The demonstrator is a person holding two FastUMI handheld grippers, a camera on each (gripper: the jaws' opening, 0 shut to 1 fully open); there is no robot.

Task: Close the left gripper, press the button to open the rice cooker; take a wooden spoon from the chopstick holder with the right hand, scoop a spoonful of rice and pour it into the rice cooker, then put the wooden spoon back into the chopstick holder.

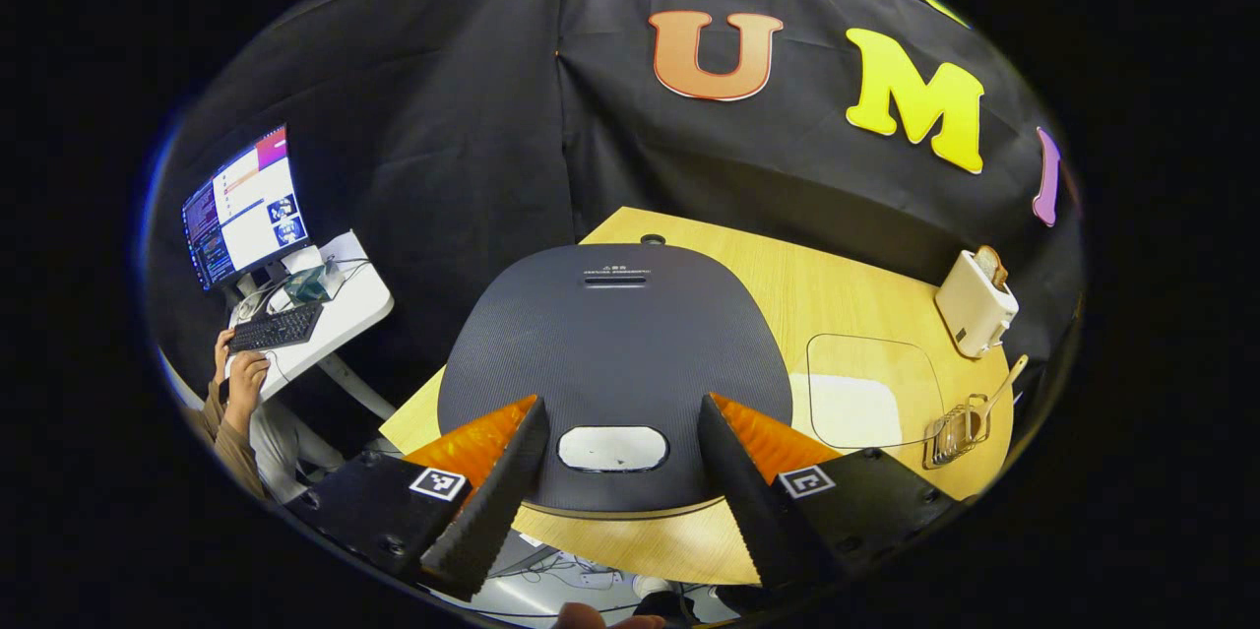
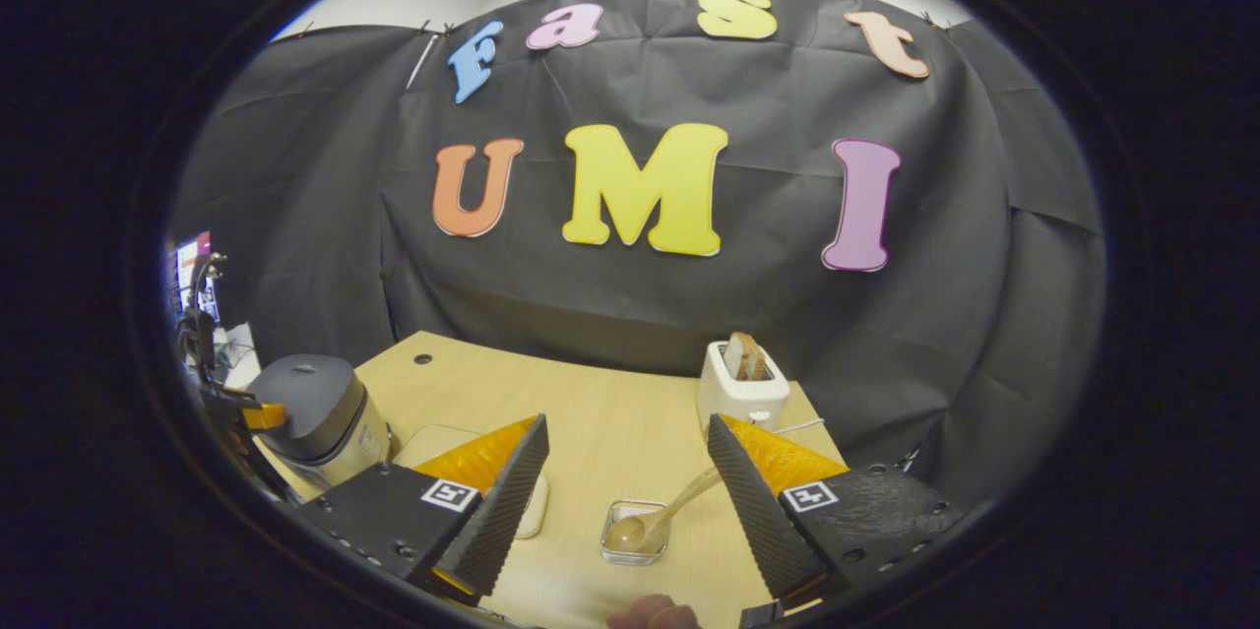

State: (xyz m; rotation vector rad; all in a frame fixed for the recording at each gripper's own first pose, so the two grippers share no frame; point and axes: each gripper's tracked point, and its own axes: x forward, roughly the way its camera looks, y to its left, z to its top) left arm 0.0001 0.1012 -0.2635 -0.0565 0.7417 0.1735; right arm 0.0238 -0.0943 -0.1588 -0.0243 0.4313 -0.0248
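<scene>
left gripper (image 1: 612, 471) held over closed rice cooker (image 1: 610, 353), fingers apart around lid button (image 1: 612, 448), right gripper (image 2: 627, 491) spread open above wooden spoon (image 2: 655, 519) seated in clear chopstick holder (image 2: 635, 542)

Black left tongs (image 1: 612, 501) with ribbed fingers, square markers, apparently screws.

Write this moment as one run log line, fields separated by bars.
left gripper: open over button | rice cooker: closed | right gripper: open | wooden spoon: in glass holder
</scene>
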